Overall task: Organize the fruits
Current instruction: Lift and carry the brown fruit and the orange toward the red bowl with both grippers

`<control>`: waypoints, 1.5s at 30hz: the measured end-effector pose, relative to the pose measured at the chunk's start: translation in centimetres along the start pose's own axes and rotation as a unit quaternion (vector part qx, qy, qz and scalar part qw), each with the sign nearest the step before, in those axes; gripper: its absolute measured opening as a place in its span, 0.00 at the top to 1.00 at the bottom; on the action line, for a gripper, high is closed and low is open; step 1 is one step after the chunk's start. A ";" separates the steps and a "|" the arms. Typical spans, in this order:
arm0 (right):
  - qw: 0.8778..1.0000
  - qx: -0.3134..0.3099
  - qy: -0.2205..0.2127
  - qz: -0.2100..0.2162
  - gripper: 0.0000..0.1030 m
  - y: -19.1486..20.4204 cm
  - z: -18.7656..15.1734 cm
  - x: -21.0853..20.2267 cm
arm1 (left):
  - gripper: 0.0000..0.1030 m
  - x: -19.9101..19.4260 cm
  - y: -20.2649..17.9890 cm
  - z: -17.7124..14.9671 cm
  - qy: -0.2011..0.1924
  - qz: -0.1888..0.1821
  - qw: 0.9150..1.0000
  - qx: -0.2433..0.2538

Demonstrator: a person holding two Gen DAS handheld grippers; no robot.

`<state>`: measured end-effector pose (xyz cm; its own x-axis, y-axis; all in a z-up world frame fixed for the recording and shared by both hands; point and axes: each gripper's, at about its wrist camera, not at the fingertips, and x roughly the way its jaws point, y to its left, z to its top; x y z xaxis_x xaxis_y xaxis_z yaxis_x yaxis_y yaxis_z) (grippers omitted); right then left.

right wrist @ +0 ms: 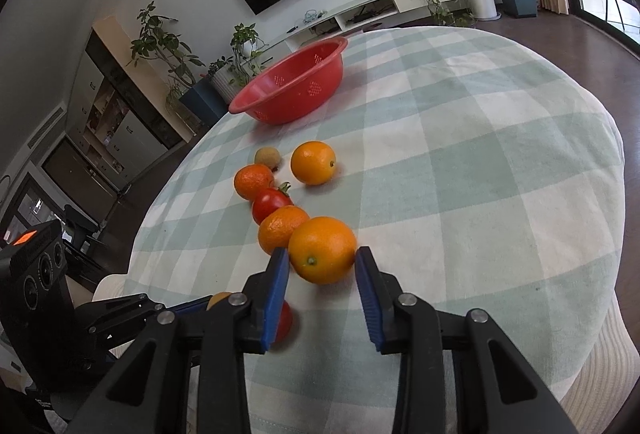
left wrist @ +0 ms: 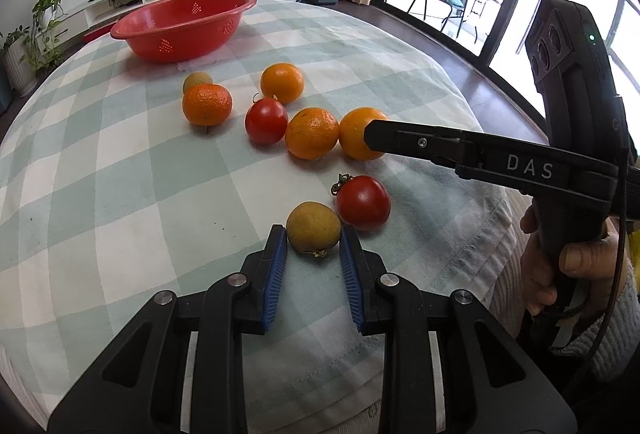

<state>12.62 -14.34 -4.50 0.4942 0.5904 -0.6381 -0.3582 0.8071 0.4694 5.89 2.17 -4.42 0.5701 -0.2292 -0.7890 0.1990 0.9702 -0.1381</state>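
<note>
Your left tongs (left wrist: 313, 240) are clamped on the small yellow-brown fruit (left wrist: 313, 227) at the lower centre of the left wrist view, with a red tomato (left wrist: 363, 201) touching it just to the right. Your right tongs (right wrist: 322, 261) grip the nearest orange (right wrist: 322, 249) at the centre of the right wrist view, and a second orange (right wrist: 280, 228) presses against its upper left side. The red basket (left wrist: 184, 25) stands at the upper left on the checked tabletop (left wrist: 100, 173), with a tomato (left wrist: 266, 121), two more oranges and another small fruit scattered between it and you.
</note>
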 end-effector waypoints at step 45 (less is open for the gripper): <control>0.996 0.072 0.008 0.051 0.59 -1.8 1.2 -0.1 | 0.75 -2.2 1.4 0.7 -0.018 0.001 1.000 -0.019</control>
<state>14.14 -15.87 -4.59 0.4478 0.6696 -0.5926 -0.2877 0.7354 0.6136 5.43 3.97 -2.45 0.5983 -0.2297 -0.7677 0.1682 0.9727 -0.1599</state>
